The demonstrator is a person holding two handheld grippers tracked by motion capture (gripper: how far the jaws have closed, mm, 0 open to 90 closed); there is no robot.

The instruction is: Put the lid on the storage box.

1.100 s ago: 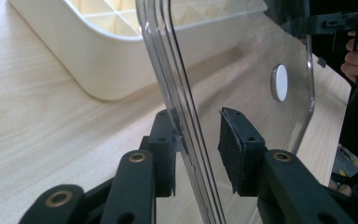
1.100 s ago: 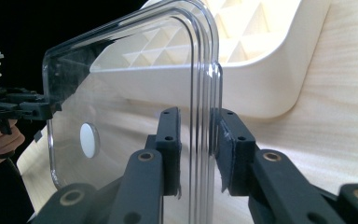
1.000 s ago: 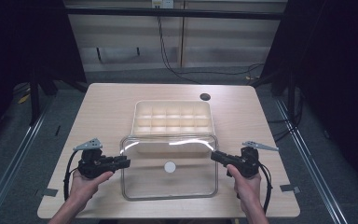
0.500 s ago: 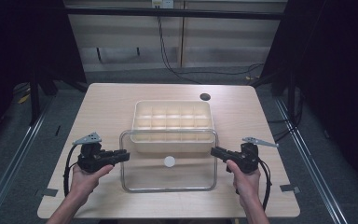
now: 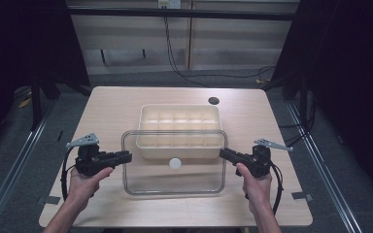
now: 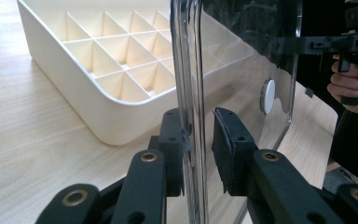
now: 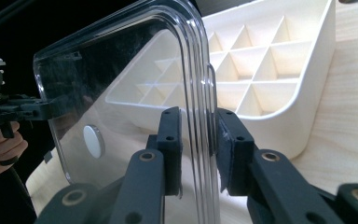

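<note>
While level, hand-held grippers (image 5: 126,156) flanking lid (image 5: 175,177)

1. A light wood-grain table (image 5: 126,104) is carrying the items.
2. A cream compartmented tray (image 5: 148,145) is resting directly on it, centred.
3. A dark round grommet (image 5: 213,101) is sitting near the far edge.

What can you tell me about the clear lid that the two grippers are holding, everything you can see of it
The clear lid looks like see-through plastic: a rectangle with rounded corners, a ridged raised rim and a small white round disc at its middle. It is held above the table, tilted, its far edge overlapping the near side of the cream compartment tray. The left gripper straddles its left edge and the right gripper its right edge, one pad on each face. Whether it touches the tray cannot be told.
</note>
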